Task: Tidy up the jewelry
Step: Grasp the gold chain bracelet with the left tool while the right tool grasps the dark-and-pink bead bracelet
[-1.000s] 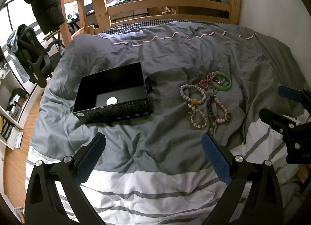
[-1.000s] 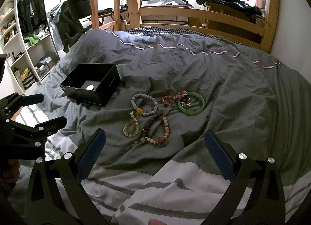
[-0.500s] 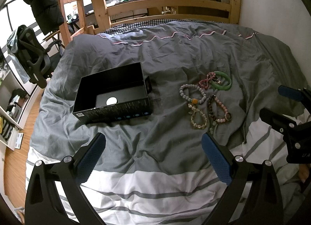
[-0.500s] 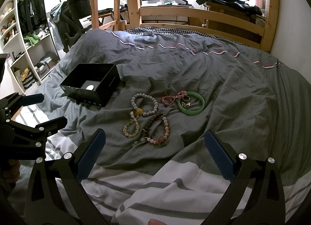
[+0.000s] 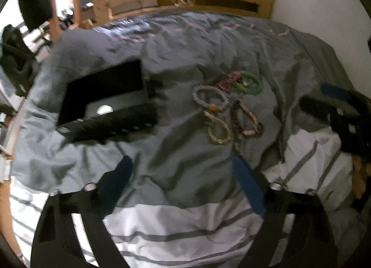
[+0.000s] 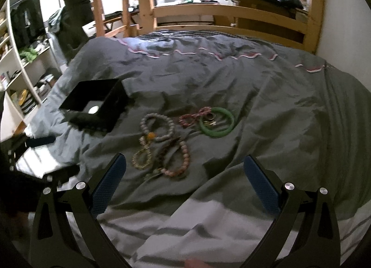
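Several bracelets lie in a cluster on the grey duvet: a green bangle (image 6: 216, 122) with small rings inside it, a pink beaded piece (image 6: 193, 117), a grey bead bracelet (image 6: 157, 126), a gold one (image 6: 141, 159) and a pink-and-dark bead one (image 6: 177, 160). The cluster also shows in the left wrist view, with the green bangle (image 5: 249, 82) at its far end. An open black box (image 6: 95, 103) sits left of them, also in the left wrist view (image 5: 104, 101). My left gripper (image 5: 183, 182) is open and empty. My right gripper (image 6: 183, 184) is open and empty, just short of the bracelets.
A wooden bed frame (image 6: 231, 17) runs along the far side, with a desk and monitor behind. Shelves (image 6: 25, 66) stand at the left. A white wall (image 5: 324, 13) is at the right. The duvet's white striped part (image 6: 208, 233) lies nearest me.
Both grippers have moved forward towards the bed's middle, so the bracelets and box look nearer. The left wrist view is blurred with motion. Both grippers stay open.
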`<state>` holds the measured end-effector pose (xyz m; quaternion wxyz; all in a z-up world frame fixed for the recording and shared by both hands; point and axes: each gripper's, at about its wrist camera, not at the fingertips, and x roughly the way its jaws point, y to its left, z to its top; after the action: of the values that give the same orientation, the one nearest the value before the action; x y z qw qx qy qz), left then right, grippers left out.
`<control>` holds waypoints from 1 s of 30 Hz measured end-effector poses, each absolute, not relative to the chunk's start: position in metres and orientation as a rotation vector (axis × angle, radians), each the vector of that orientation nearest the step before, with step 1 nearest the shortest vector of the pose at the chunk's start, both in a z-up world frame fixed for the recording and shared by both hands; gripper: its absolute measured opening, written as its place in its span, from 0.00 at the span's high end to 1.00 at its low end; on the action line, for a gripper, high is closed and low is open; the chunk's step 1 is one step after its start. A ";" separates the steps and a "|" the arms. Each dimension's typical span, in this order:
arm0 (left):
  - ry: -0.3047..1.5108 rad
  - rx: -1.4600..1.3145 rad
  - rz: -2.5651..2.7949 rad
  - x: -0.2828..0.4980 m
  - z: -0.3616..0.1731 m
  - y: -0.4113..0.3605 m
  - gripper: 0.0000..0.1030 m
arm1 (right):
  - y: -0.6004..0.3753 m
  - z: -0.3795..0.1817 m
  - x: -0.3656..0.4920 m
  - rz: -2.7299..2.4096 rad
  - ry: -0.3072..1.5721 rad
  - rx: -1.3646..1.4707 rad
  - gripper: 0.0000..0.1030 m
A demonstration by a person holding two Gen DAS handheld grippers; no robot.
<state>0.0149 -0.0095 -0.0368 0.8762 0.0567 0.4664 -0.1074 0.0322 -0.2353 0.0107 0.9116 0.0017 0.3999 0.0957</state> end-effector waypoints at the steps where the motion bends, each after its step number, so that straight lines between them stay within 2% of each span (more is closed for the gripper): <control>1: 0.978 0.115 -0.239 0.017 -0.040 -0.011 0.24 | -0.236 0.010 0.037 0.193 0.825 -0.001 0.03; 6: 0.986 0.115 -0.318 0.036 -0.057 -0.028 0.24 | -0.241 0.001 0.072 0.197 0.872 -0.006 0.04; 7: 1.011 0.084 -0.369 0.043 -0.063 -0.031 0.26 | -0.240 -0.004 0.080 0.189 0.888 -0.019 0.06; 8: 1.030 0.060 -0.398 0.049 -0.068 -0.034 0.36 | -0.239 -0.008 0.086 0.193 0.903 -0.027 0.10; 10: 1.077 0.021 -0.429 0.062 -0.081 -0.039 0.44 | -0.235 -0.019 0.098 0.215 0.944 -0.042 0.25; 12: 1.085 0.030 -0.424 0.068 -0.091 -0.044 0.44 | -0.230 -0.030 0.108 0.250 0.979 -0.048 0.38; 15: 1.097 0.044 -0.426 0.076 -0.102 -0.049 0.45 | -0.224 -0.045 0.119 0.325 1.025 -0.025 0.50; 18: 1.102 0.032 -0.439 0.084 -0.106 -0.050 0.45 | -0.217 -0.060 0.127 0.366 1.078 -0.025 0.60; 20: 1.107 0.034 -0.447 0.090 -0.108 -0.051 0.45 | -0.214 -0.072 0.131 0.383 1.127 -0.020 0.63; 21: 1.110 0.036 -0.451 0.093 -0.110 -0.052 0.48 | -0.213 -0.076 0.132 0.384 1.144 -0.024 0.69; 23: 1.129 0.037 -0.455 0.097 -0.116 -0.052 0.65 | -0.210 -0.086 0.134 0.392 1.172 -0.025 0.83; 24: 1.137 0.035 -0.455 0.099 -0.119 -0.051 0.70 | -0.208 -0.089 0.134 0.398 1.177 -0.027 0.89; 26: 1.142 0.035 -0.439 0.099 -0.120 -0.050 0.84 | -0.207 -0.091 0.134 0.399 1.179 -0.031 0.91; 30: 1.150 0.015 -0.453 0.098 -0.113 -0.047 0.91 | -0.210 -0.084 0.133 0.404 1.147 0.026 0.92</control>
<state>0.0981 -0.0469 -0.1126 0.8150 0.0072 0.5390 -0.2125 0.1331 -0.2105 -0.0844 0.8208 0.0123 0.5387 0.1896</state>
